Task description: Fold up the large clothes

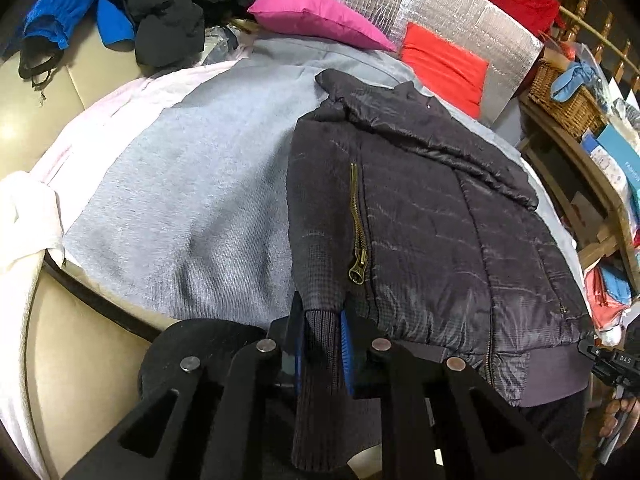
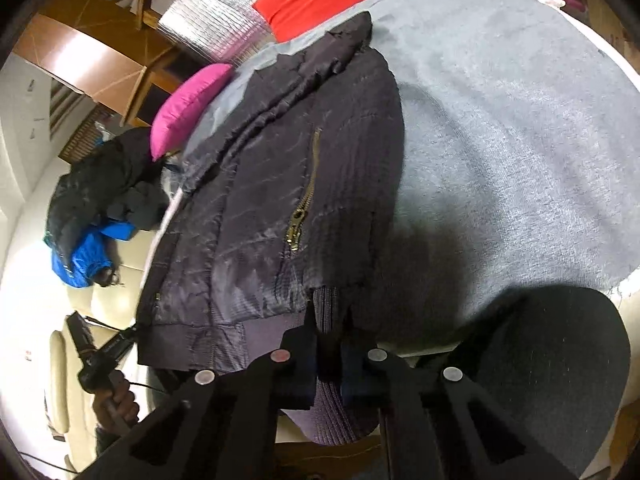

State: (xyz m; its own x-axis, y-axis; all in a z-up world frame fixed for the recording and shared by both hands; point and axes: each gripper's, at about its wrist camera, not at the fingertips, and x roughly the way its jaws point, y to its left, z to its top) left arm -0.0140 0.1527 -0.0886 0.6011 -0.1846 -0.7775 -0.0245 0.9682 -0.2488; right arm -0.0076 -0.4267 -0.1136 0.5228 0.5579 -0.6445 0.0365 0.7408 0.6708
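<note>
Left wrist view showed the left tongs (image 1: pixel 320 344) pinching the black quilted jacket's (image 1: pixel 420 208) ribbed hem just ahead of them on the grey sheet (image 1: pixel 192 184). The right tongs (image 2: pixel 332 344) pinched the same hem; its narrow bite could have slipped, or uneven lifting skewed the fold.

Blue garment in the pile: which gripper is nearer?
Left. The left gripper grips the jacket on the side towards the blue garment; the right gripper grips the jacket's other side, farther away.
</note>
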